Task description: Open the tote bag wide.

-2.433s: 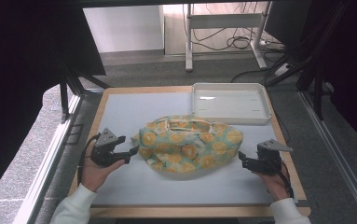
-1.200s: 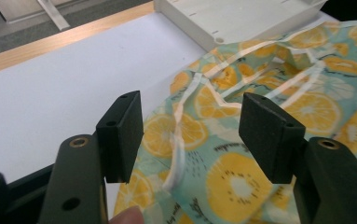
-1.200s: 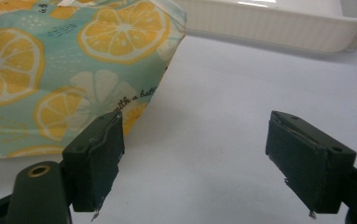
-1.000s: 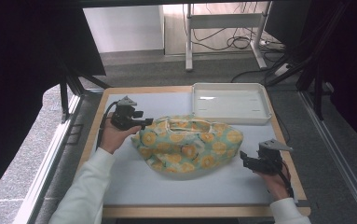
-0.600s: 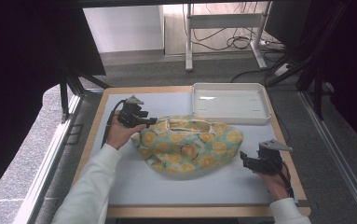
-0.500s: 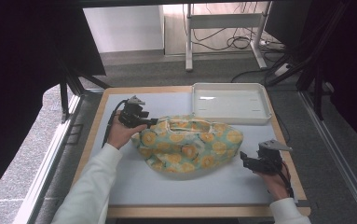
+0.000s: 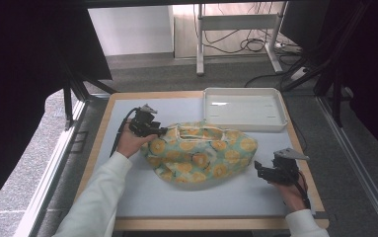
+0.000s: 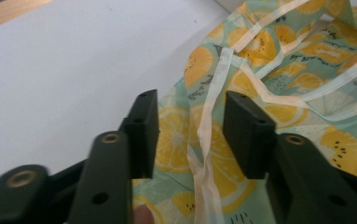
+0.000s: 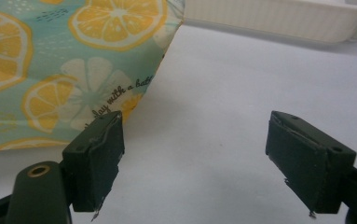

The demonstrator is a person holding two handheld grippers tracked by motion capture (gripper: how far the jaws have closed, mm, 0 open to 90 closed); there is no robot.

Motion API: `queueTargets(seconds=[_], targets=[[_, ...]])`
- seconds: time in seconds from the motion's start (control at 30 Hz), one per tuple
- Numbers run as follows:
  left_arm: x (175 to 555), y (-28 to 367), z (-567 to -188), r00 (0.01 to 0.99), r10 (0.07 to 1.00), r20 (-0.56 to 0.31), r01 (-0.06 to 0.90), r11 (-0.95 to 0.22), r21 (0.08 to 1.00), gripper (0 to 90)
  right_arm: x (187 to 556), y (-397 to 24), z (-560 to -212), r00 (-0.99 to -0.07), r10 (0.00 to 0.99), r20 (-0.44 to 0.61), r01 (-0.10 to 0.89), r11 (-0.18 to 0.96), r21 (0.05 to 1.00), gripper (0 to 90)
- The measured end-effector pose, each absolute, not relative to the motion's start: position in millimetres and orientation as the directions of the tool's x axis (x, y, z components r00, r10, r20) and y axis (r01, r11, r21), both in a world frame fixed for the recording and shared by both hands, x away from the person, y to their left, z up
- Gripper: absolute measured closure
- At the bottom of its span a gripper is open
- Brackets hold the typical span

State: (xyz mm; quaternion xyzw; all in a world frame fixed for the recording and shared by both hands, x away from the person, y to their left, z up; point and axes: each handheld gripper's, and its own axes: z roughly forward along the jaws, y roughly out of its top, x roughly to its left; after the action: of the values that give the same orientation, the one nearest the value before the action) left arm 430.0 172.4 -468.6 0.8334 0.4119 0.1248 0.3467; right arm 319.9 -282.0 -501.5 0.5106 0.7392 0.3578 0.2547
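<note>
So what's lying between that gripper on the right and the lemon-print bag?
Nothing: in the high view a bare strip of the pale mat separates the right gripper from the bag. The right gripper view shows the same.

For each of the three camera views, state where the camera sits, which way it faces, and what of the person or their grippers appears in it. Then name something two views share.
High view: above the person's side, looking forward and down at the table; both forearms, left gripper, right gripper.
Left gripper view: rides the left gripper, looking along its jaws, which have been closing around the pale drawstring, not yet pinching it.
Right gripper view: rides the right gripper, jaws open over bare table beside the bag.
Shared: all show the lemon-print bag; the white tray appears in the high and right gripper views.
</note>
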Motion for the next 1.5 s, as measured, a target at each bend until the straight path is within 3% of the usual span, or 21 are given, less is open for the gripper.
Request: queueTargets(seconds=[0.23,0.4,1.07,1.5], targets=[[431,173,-475,0.636,0.767,-0.082,0.609,-0.434,0.664,80.1,320,-283,-501,-0.344,0.939,-0.015,0.574,0.222,0.788,19.2],[431,176,-477,0.639,0.762,-0.107,0.616,-0.424,0.664,88.3,320,-283,-501,-0.338,0.941,-0.016,0.574,0.220,0.789,19.2],[418,183,-461,0.651,0.743,-0.156,0.583,-0.358,0.729,90.0,318,-287,-493,-0.326,0.945,-0.004,0.553,0.194,0.810,21.1],[413,183,-455,0.665,0.729,-0.164,0.568,-0.351,0.745,90.0,322,-270,-452,-0.426,0.904,-0.037,0.489,0.264,0.831,21.5]])
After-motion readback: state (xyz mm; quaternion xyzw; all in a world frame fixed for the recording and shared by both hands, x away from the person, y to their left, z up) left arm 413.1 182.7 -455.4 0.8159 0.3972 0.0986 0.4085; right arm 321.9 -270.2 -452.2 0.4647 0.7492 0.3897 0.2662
